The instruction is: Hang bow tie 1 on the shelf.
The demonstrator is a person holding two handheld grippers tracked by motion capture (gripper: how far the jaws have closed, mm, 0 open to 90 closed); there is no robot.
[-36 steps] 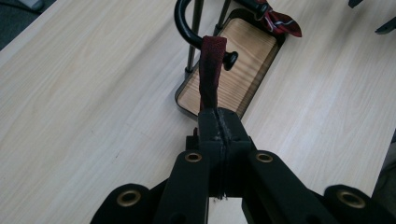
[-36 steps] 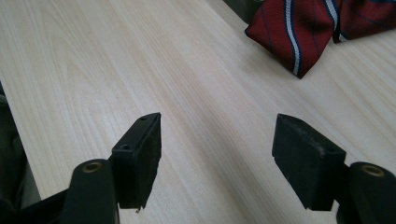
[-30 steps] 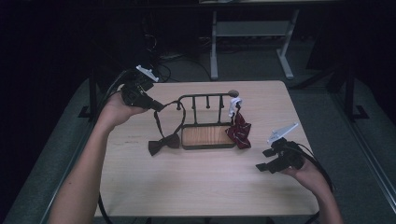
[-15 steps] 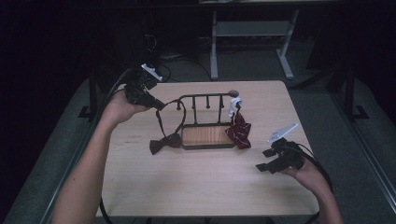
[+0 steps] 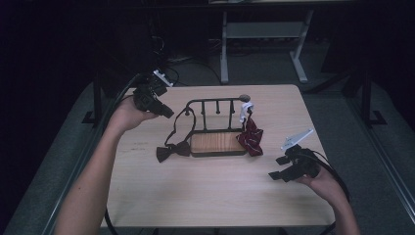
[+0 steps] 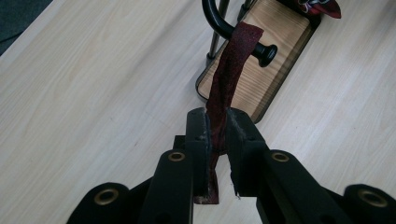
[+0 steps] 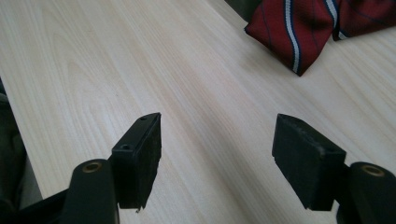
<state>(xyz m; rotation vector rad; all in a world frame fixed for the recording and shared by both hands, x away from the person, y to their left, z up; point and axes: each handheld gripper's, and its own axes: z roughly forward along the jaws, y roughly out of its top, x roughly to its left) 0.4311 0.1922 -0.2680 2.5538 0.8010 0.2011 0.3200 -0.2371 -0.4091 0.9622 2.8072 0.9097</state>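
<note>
Overhead light is falling on the table [image 5: 210,196] alone in the high view, while the surroundings are sinking into near-black. Shadows are lying soft and short. The two gripper views are rendering the wood grain bright and sharp; the nearest jaw bases are blurring slightly, without glare.

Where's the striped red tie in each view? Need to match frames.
High view: striped tie hangs at the right end of the rack.
Left gripper view: top right corner, beyond the rack's wooden base.
Right gripper view: top right, lying on the table.
Shared landmark: the pale wood table.
</note>
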